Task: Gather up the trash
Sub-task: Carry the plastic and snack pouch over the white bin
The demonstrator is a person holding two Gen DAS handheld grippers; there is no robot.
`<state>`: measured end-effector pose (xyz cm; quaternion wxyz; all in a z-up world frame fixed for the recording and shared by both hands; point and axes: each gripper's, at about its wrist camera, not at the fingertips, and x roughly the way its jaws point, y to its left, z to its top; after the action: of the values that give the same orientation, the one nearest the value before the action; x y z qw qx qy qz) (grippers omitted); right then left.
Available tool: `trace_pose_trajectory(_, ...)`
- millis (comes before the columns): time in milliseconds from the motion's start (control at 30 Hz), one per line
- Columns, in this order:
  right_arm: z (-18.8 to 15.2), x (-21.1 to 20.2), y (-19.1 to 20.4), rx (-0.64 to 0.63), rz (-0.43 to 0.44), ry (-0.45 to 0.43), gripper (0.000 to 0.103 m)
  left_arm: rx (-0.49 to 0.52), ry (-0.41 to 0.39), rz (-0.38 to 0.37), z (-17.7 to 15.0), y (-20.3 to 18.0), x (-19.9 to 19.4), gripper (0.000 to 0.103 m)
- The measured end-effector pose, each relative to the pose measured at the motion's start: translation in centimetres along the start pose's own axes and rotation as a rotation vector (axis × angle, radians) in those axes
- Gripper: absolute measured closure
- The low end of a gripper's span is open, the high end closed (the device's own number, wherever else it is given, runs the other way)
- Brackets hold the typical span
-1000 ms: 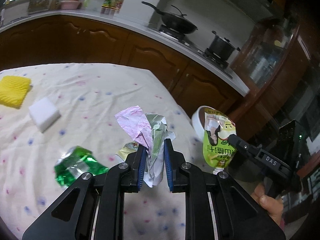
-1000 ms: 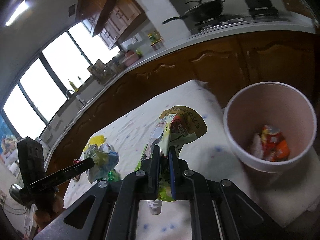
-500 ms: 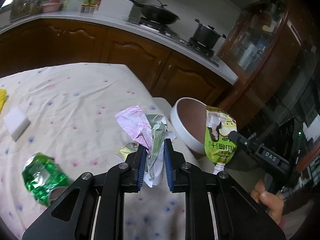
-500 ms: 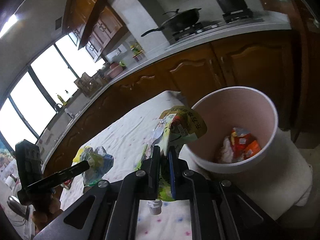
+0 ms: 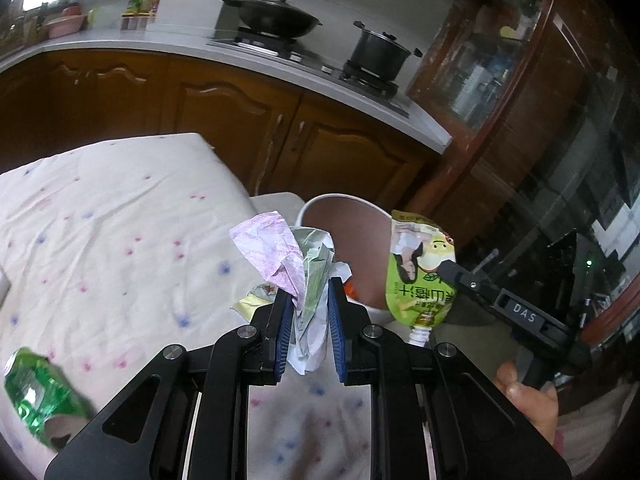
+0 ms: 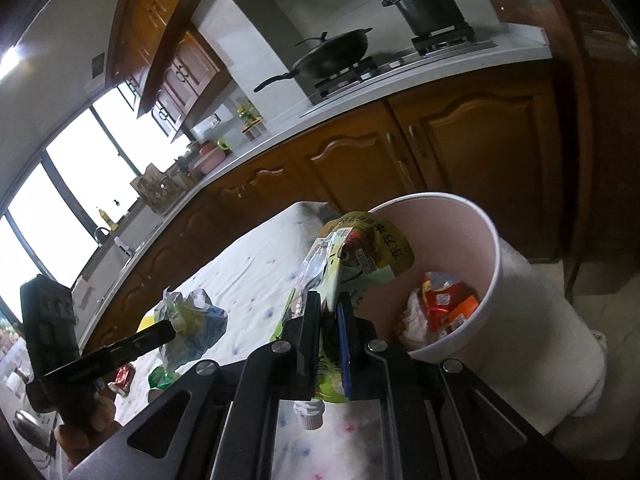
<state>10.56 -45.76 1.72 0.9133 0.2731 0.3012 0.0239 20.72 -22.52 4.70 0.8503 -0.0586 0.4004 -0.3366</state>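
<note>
- Home kitchen.
- Gas hob set into a pale counter, carrying a wok and a lidded stockpot.
- Brown wooden cabinets below, wall cupboards above.
- Condiment bottles by the wall; big windows at one side.

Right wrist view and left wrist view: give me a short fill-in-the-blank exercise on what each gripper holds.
The right gripper is shut on a green spouted drink ____.
The left gripper is shut on a wad of crumpled ____.
The round pink trash bin already holds an ____ wrapper.
On the stove sits a black ____ beside the dark lidded pot.

Missing: pouch; paper; orange; wok
</note>
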Motion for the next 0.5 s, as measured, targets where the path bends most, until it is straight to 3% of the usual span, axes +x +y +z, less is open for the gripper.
trace_pose_trajectory(500, 3.0, 0.6, -3.0, 0.011, -0.076, -0.055, 0.095, 0.055, 0.046, -0.052, 2.9, -4.1, 5.0, 0.087)
